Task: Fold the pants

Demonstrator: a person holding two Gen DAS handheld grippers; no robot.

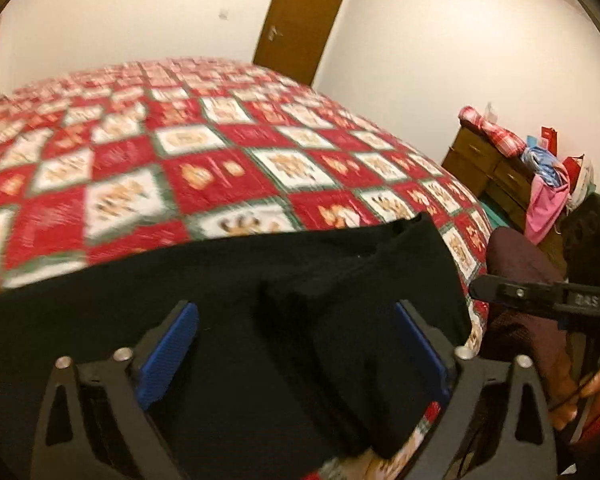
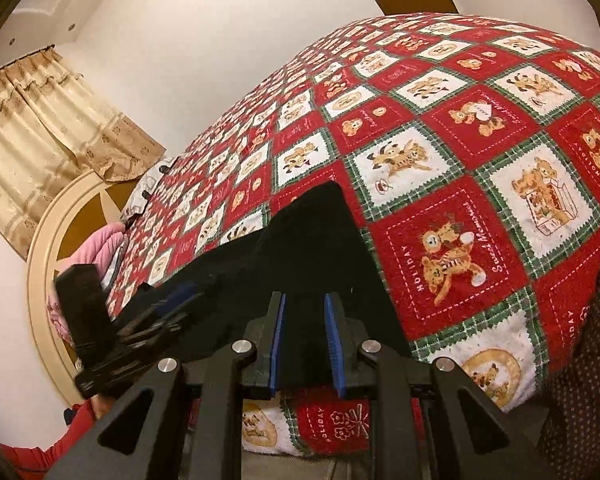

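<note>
The black fabric pants (image 1: 260,300) lie near the edge of the bed's red-and-white teddy-bear quilt (image 1: 220,172), seemingly folded into a long band; further folds likely remain. The left gripper (image 1: 296,344) is wide open over them, gripping nothing. The right gripper (image 2: 305,344) is nearly closed on the pants' edge.

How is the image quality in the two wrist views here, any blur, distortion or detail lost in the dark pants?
Left wrist view: bedspread smeared by motion blur, black pants nearly featureless. Right wrist view: sharper, quilt print readable, strong fisheye bulge with dark corners; left gripper blurred; pants again without visible folds.
</note>
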